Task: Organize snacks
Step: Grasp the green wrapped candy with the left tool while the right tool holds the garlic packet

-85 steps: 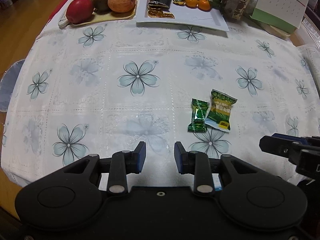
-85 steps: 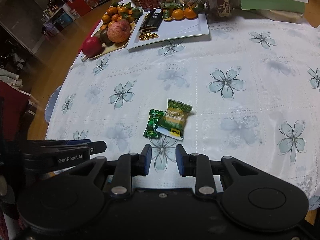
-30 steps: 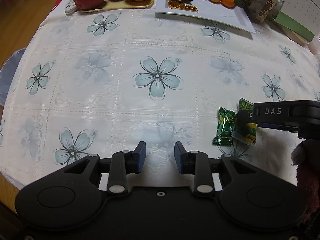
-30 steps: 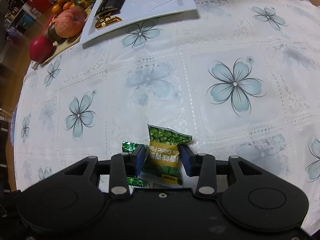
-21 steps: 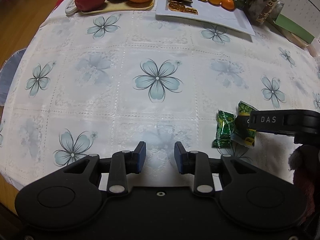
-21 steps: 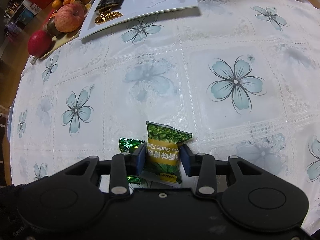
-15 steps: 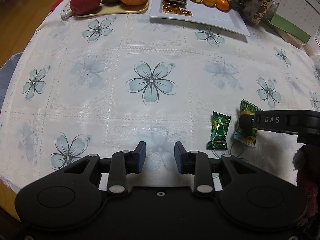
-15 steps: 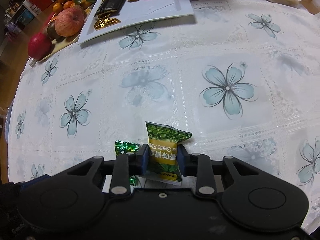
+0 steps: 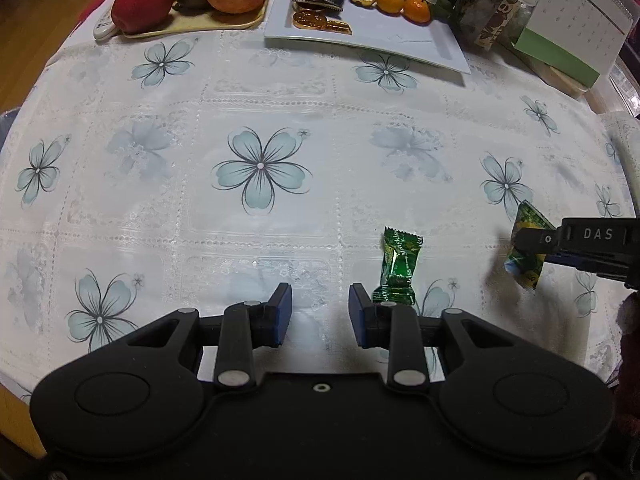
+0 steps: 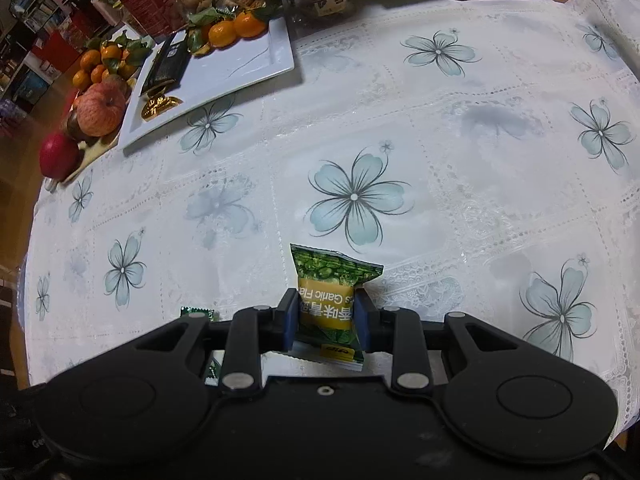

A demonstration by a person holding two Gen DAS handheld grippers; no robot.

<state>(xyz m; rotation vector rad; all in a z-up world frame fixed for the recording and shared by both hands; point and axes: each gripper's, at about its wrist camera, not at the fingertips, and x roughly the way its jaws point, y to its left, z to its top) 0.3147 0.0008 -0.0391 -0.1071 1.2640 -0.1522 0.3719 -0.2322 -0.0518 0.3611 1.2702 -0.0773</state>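
Observation:
My right gripper point(image 10: 326, 318) is shut on a green and yellow garlic-pea snack packet point(image 10: 330, 282), which hangs clear of the tablecloth; the same packet point(image 9: 527, 240) shows at the right edge of the left wrist view, pinched by the black fingers point(image 9: 536, 240). A small dark green candy point(image 9: 398, 266) lies on the cloth just right of my left gripper point(image 9: 320, 314), which is open with nothing between its blue pads. That candy point(image 10: 196, 313) peeks out left of the right gripper. A white rectangular plate point(image 10: 256, 64) at the far side carries a dark wrapper, gold coins and tangerines.
A tray of apples and other fruit point(image 9: 192, 24) sits at the far left, beside the white plate point(image 9: 400, 40). Jars point(image 9: 480, 12) and a desk calendar point(image 9: 576, 20) stand at the far right. The flowered tablecloth point(image 9: 260, 168) covers a round table whose edge curves close on the left.
The right gripper closed on the pea packet and lifted it off the cloth, moving right and away from the small green candy. The left gripper stayed open and nearly still.

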